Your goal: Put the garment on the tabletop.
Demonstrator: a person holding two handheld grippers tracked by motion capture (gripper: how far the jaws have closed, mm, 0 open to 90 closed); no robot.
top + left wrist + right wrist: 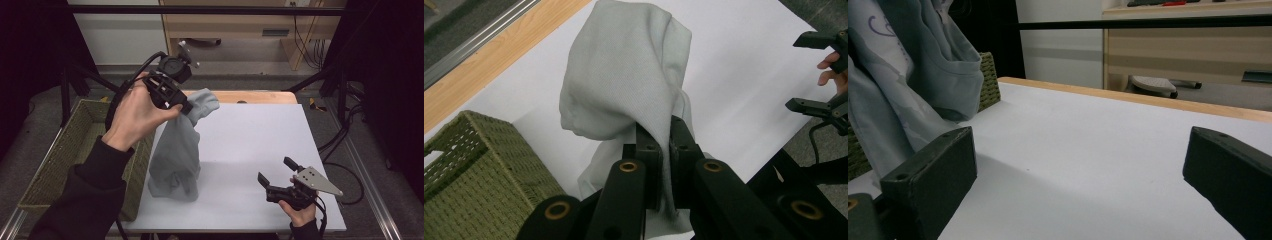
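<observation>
Your left gripper has its jaws clamped on the pale grey knit garment, lifted so it hangs with its lower folds on the white table sheet, just beside the green woven basket. Your right gripper rests low on that sheet, well apart from the garment, jaws wide and empty.

The person wears a black long-sleeved top, its left sleeve ending in a snug cuff at the wrist. The left black two-jaw gripper has a boxy black body with a round housing above it, a thick black cable looping off its back, and brass-coloured rivets on its linkage arms. The right black two-jaw gripper carries a grey three-cornered plate with small holes on top, and its jaws end in blocky matte pads.
</observation>
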